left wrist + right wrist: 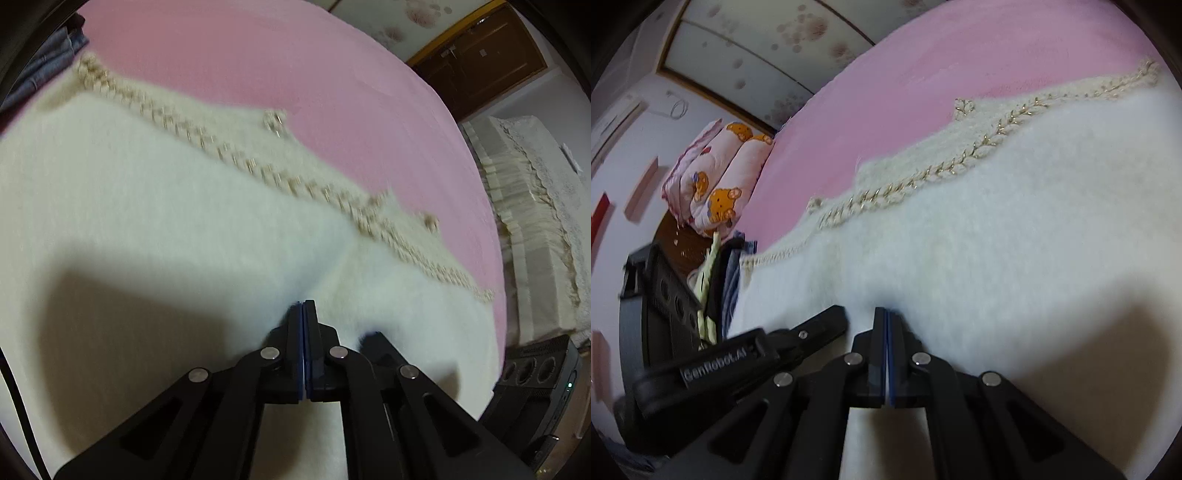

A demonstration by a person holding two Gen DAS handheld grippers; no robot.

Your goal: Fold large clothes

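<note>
Your left tool (303,303) is pinching the white fuzzy garment (147,206), which is lying across the pink bed (295,66).

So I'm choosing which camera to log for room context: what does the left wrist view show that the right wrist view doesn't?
Only the left wrist view shows the wooden door and the lace-covered furniture. Only the right wrist view shows the bear-print quilt. Both show the fuzzy white garment with its braided trim on the pink bed sheet, each gripper's fingers shut against it: left gripper, right gripper.
</note>
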